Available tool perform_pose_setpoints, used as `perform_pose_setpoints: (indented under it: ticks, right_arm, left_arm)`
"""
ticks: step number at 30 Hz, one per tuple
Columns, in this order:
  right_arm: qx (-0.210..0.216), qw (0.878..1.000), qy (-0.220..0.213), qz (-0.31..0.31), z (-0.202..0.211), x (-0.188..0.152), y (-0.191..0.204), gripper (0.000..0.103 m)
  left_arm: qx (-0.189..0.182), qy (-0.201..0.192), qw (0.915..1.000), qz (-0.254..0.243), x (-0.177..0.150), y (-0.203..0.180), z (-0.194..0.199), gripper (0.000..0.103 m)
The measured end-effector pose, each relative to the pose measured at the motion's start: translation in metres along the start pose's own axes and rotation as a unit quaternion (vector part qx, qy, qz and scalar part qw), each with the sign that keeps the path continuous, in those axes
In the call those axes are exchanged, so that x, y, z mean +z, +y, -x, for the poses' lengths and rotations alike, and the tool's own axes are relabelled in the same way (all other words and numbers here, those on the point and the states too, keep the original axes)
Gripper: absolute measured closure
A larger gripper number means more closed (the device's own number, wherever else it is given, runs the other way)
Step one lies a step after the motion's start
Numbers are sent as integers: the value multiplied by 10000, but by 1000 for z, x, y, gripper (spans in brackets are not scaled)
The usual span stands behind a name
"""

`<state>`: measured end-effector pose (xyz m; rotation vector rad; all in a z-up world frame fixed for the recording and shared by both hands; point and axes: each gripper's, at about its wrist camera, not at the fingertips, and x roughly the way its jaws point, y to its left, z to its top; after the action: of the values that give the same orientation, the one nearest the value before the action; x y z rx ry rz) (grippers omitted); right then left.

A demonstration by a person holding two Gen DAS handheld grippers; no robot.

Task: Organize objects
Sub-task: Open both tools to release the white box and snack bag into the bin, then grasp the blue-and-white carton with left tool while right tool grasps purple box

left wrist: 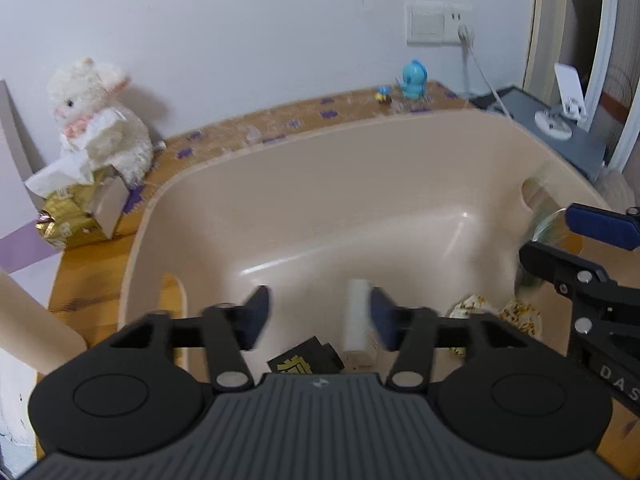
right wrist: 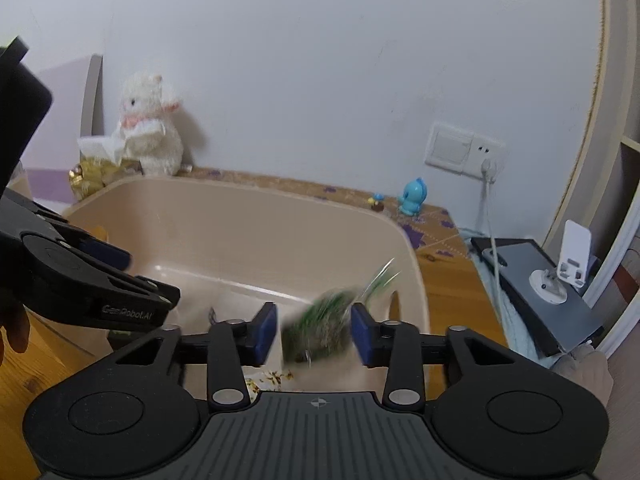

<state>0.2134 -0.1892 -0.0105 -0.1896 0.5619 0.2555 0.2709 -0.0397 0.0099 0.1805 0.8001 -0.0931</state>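
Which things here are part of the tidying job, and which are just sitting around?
Part of the job: beige bin; white box, black packet and floral pouch inside it; blurred green packet between the right gripper's open fingers.

Just around: plush toy, blue figurine, phone stand.

A plain white painted wall (right wrist: 320, 80) backs the scene, evenly lit with soft shadows. A white plastic switch-and-socket plate (right wrist: 464, 151) is fixed low on that wall, with a white plug and cable (right wrist: 489, 200) hanging from it. Below the plate runs an orange-brown wooden tabletop (left wrist: 92, 256) scattered with purple patches. Right of the plate, a cream curved frame (right wrist: 592, 120) edges pale shelving. Far left of the plate, a grey upright panel (right wrist: 89, 96) leans at the wall.
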Motion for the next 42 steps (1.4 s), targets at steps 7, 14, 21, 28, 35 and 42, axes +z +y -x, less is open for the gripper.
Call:
perform_pose_setpoints:
  ticks: [7, 14, 21, 28, 35, 42]
  right_arm:
    - [15, 9991, -374, -177, 50, 7, -5, 26]
    - [40, 9987, -484, -169, 99, -3, 1, 16]
    - [6, 9992, -385, -117, 125, -26, 9, 15]
    - [12, 9999, -97, -64, 125, -49, 16, 15]
    - [43, 9996, 286, 23, 106, -74, 28, 15]
    - [48, 9977, 676, 31, 83, -95, 33, 15]
  left_arm:
    - [107, -460, 9989, 63, 0, 1, 53, 23]
    - [101, -591, 9980, 189, -24, 1, 95, 16]
    - [34, -543, 9981, 287, -59, 1, 116, 14]
    - [-44, -382, 9988, 310, -88, 5, 117, 14]
    - [-207, -72, 9983, 536, -116, 7, 97, 14]
    - [-312, 35, 9968, 736, -124, 4, 77, 14]
